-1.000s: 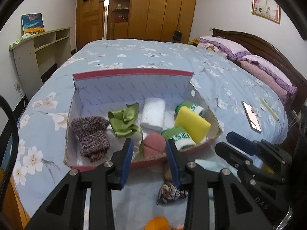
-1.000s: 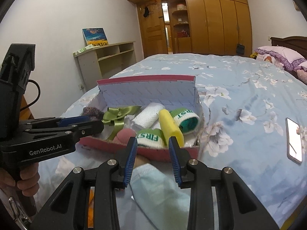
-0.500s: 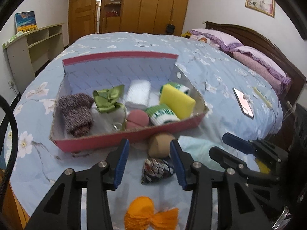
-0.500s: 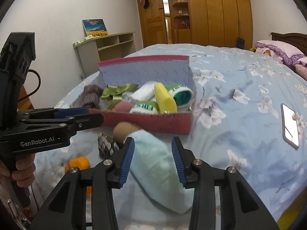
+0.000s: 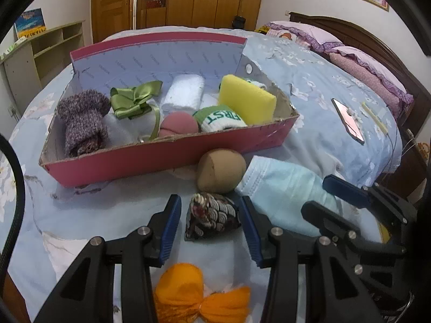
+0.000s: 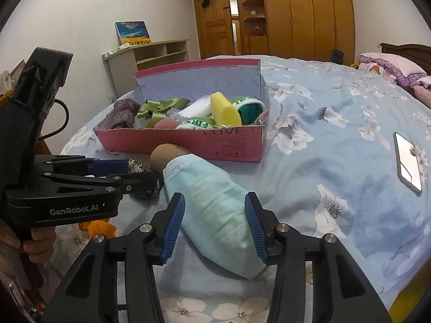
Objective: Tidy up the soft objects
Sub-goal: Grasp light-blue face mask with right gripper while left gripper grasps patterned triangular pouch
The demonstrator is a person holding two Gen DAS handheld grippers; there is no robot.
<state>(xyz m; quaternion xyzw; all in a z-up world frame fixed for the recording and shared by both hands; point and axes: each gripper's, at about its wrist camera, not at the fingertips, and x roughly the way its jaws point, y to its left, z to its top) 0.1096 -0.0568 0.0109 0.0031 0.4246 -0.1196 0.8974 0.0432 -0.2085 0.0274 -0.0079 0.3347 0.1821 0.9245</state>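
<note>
Both tongs have retreated from the box [image 5: 167, 158]; left tongs [image 5: 210, 220], open and empty, straddle the patterned pouch [image 5: 212, 216]: close centrally.

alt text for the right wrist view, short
The open right gripper straddles a light blue face mask on a floral bedspread. Beyond it sits a pink box of soft items; the left gripper is at left.
</note>
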